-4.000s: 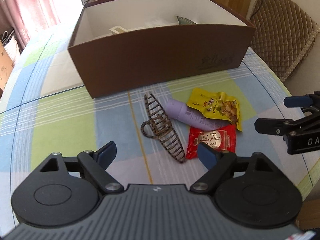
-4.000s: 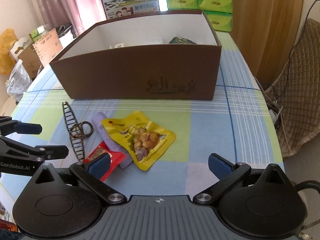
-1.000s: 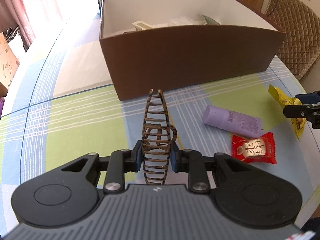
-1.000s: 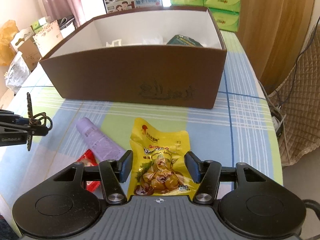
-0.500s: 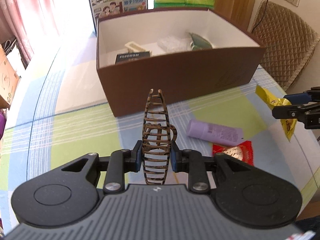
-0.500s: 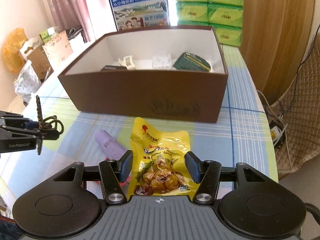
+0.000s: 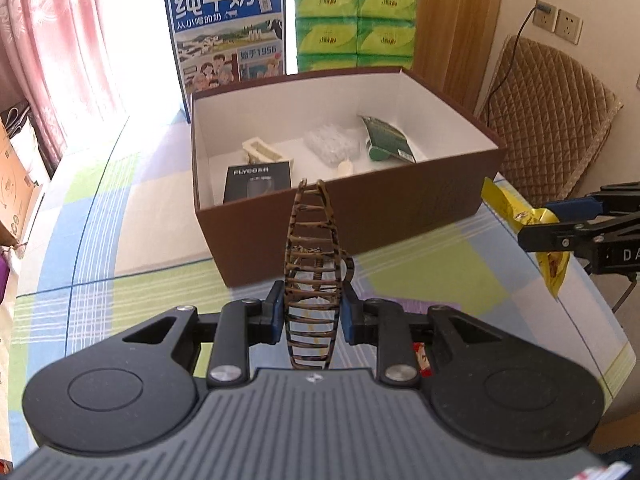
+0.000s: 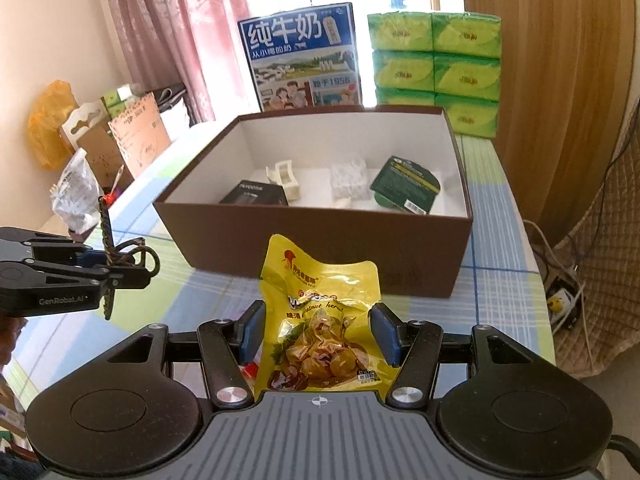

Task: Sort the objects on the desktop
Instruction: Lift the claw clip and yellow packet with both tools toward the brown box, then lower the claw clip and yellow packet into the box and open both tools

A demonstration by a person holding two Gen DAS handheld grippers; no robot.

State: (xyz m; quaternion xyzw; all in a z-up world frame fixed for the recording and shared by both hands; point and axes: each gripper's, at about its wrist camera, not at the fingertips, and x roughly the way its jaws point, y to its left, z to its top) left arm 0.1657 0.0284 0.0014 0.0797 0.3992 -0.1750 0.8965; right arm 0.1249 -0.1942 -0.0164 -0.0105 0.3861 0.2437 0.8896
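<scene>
Left tool (image 7: 312, 316) pinches the hair claw (image 7: 312, 264), right tool (image 8: 318, 334) the yellow pouch (image 8: 320, 320); neither is boxed yet. Box (image 8: 320, 240) at 12 o'clock holds several items.

Left gripper (image 7: 312, 316), right gripper (image 8: 318, 334): matte black bodies, ribbed grey housing, round side discs, silver screws, blue finger pads (image 7: 274, 313); white "GenRobot.AI" lettering.
</scene>
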